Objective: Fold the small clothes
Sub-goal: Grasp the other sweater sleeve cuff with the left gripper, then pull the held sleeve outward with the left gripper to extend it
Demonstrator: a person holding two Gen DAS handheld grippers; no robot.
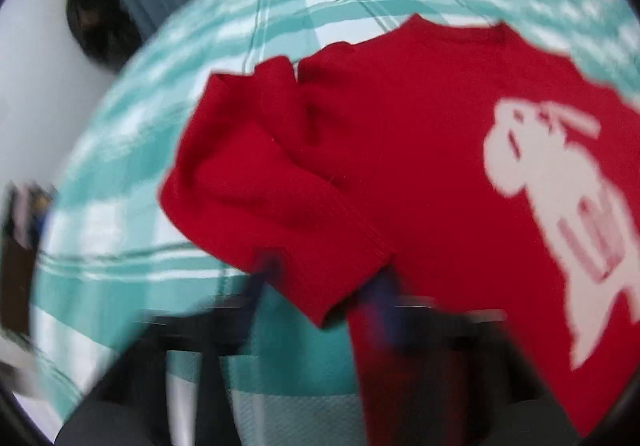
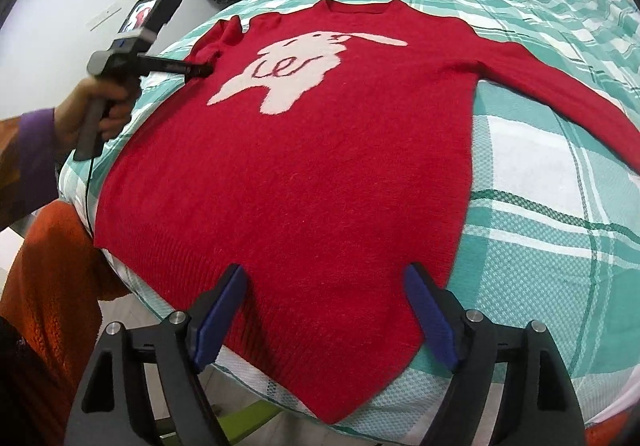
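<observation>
two claws work one red sweater (image 2: pixel 296 166) lying flat, face up, on the checked bed (image 2: pixel 540 206). fold the bunched far-left sleeve (image 1: pixel 256 182) inward first. left claw (image 2: pixel 198 69) angles down at that sleeve; blur hides its jaws, likely clenched. right claw (image 2: pixel 324 310) stands released, straddling the near hem.

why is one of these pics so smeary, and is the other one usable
Left wrist view: heavy motion blur smears the red sweater, its white print and the left gripper. Right wrist view: sharp and evenly lit, sweater and right gripper crisp, though fisheye bulges the checked bedspread.
</observation>
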